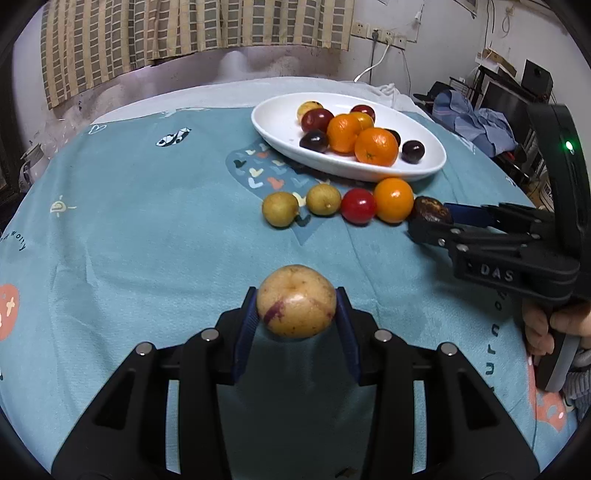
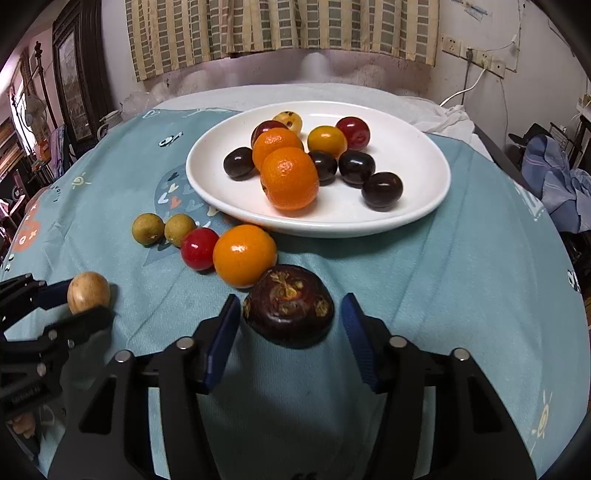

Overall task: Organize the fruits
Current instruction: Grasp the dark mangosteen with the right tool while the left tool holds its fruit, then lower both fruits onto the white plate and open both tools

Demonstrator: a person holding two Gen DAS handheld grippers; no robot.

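Observation:
My left gripper [image 1: 297, 308] is shut on a yellowish round fruit [image 1: 296, 301], held just above the blue cloth; it also shows in the right wrist view [image 2: 88, 291]. My right gripper [image 2: 290, 321] is open, its fingers either side of a dark brown water chestnut [image 2: 290, 306] lying on the cloth, apart from both pads. The chestnut ends a row on the cloth: two green-yellow fruits [image 2: 147, 229] [image 2: 179, 229], a red fruit [image 2: 199, 248], an orange [image 2: 244, 255]. A white plate [image 2: 424, 147] behind holds oranges, dark plums and red fruits.
The blue patterned cloth [image 1: 147, 221] covers a round table. A wall with a checked curtain [image 2: 258, 29] is behind. Clothes and shelves [image 2: 554, 177] stand off the right edge. My right gripper body reaches in from the right in the left wrist view [image 1: 517, 251].

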